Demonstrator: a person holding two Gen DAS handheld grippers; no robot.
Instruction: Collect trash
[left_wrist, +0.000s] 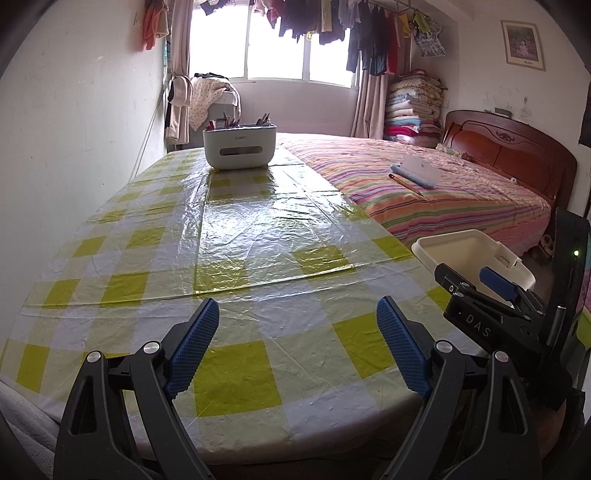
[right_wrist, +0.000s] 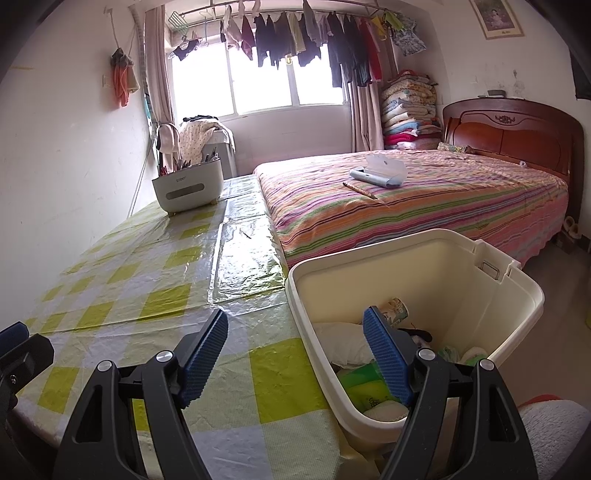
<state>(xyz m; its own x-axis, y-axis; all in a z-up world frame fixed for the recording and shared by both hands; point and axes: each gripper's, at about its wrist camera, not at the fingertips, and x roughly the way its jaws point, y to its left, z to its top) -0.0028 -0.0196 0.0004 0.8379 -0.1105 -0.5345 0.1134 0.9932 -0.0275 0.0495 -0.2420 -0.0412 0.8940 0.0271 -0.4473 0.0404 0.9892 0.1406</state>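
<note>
A cream plastic bin (right_wrist: 480, 280) stands at the table's right edge; it also shows in the left wrist view (left_wrist: 443, 243). Inside lie a paper cup (right_wrist: 397, 309), a white wad (right_wrist: 340, 343), green wrappers (right_wrist: 364, 382) and other scraps. My right gripper (right_wrist: 295, 354) is open and empty, straddling the bin's near-left rim. My left gripper (left_wrist: 297, 343) is open and empty above the checked tablecloth (left_wrist: 236, 229). The right gripper shows in the left wrist view (left_wrist: 495, 284), over the bin.
A white-grey organizer (left_wrist: 239, 146) with pens stands at the table's far end. A bed with a striped cover (right_wrist: 424, 206) lies to the right, with a pencil (right_wrist: 360, 190) and an open case (right_wrist: 380, 171) on it. The wall is to the left.
</note>
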